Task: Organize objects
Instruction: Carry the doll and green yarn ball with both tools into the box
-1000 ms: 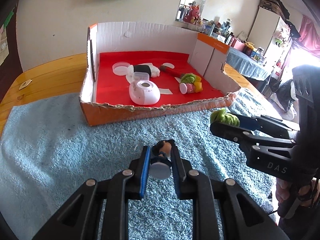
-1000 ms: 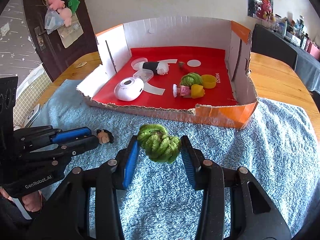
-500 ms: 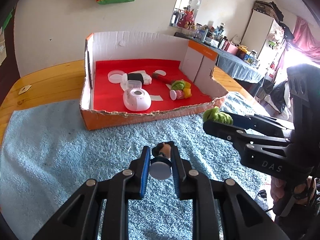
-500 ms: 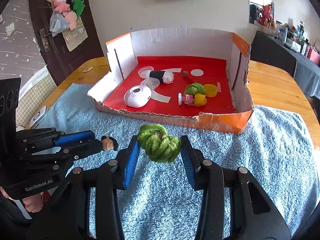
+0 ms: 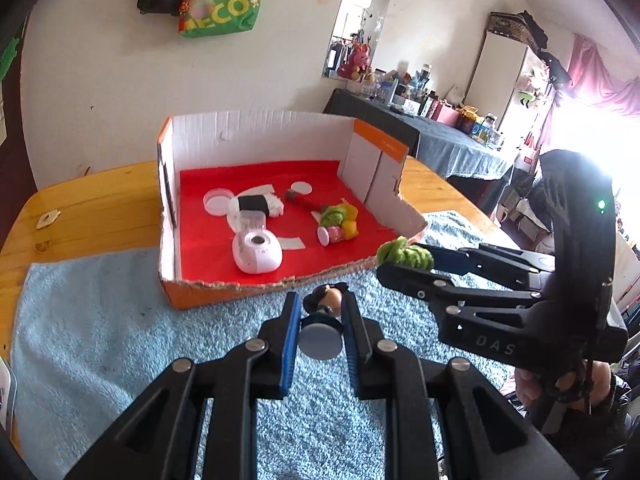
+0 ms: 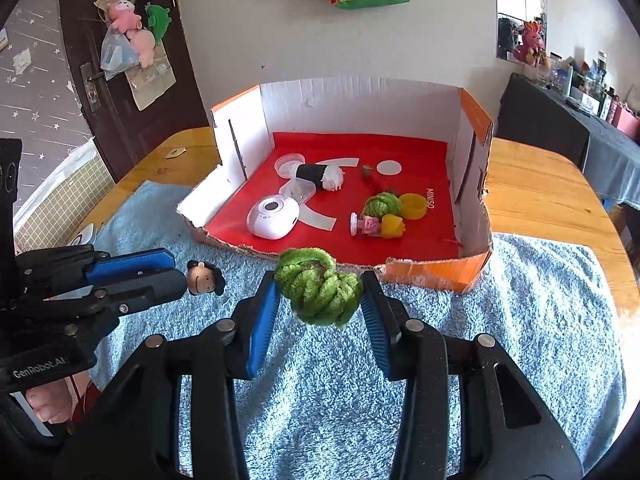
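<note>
Jaws pinching the figurine [image 5: 322,322] and green knot [image 6: 318,290] have risen higher above the towel [image 6: 500,340].

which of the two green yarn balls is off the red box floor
The green yarn ball clamped in the right gripper, over the blue towel; the other ball lies in the box.

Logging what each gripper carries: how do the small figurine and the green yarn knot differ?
The figurine is smooth and hard-looking, with a face and a round pale base; the yarn knot is fuzzy and shapeless. The figurine is narrower, pinched in the left gripper; the bulkier knot holds the right gripper wider. Both are held above the blue towel, outside the box.
</note>
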The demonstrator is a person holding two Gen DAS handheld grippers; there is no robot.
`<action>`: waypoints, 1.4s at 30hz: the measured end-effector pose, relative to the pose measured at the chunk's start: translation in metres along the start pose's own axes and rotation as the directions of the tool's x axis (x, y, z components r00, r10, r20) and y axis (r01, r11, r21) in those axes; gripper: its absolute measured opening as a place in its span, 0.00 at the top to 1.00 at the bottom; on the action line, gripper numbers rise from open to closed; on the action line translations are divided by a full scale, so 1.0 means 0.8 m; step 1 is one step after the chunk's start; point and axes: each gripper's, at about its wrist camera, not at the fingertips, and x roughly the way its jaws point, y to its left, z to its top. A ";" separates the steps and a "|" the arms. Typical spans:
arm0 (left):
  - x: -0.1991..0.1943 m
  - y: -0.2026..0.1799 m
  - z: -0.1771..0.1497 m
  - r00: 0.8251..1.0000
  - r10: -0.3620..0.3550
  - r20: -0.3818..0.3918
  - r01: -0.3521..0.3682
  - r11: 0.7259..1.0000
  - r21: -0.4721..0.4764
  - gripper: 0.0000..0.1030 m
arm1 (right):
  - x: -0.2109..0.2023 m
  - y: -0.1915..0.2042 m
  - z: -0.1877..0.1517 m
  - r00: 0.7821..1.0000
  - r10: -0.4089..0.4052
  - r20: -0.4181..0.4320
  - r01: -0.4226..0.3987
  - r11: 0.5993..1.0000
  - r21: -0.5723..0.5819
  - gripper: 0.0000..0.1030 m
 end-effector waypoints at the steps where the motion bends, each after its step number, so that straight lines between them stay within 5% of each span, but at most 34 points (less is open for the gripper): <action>1: 0.000 -0.001 0.003 1.000 -0.002 0.004 0.002 1.000 0.002 0.79 | 0.000 -0.001 0.003 1.000 -0.001 0.002 0.001 1.000 -0.001 0.62; 18: 0.049 0.019 0.049 1.000 -0.004 -0.027 0.004 1.000 -0.014 0.79 | 0.031 -0.022 0.041 0.999 -0.028 -0.034 0.028 1.000 -0.010 0.62; 32: 0.095 0.045 0.043 0.982 0.031 -0.184 -0.034 0.999 -0.009 0.79 | 0.097 -0.035 0.055 0.972 -0.019 -0.235 0.011 0.999 -0.035 0.62; 42: 0.117 0.048 0.056 0.977 0.052 -0.209 -0.055 0.998 -0.008 0.79 | 0.114 -0.041 0.057 0.960 -0.025 -0.280 0.017 0.999 -0.031 0.62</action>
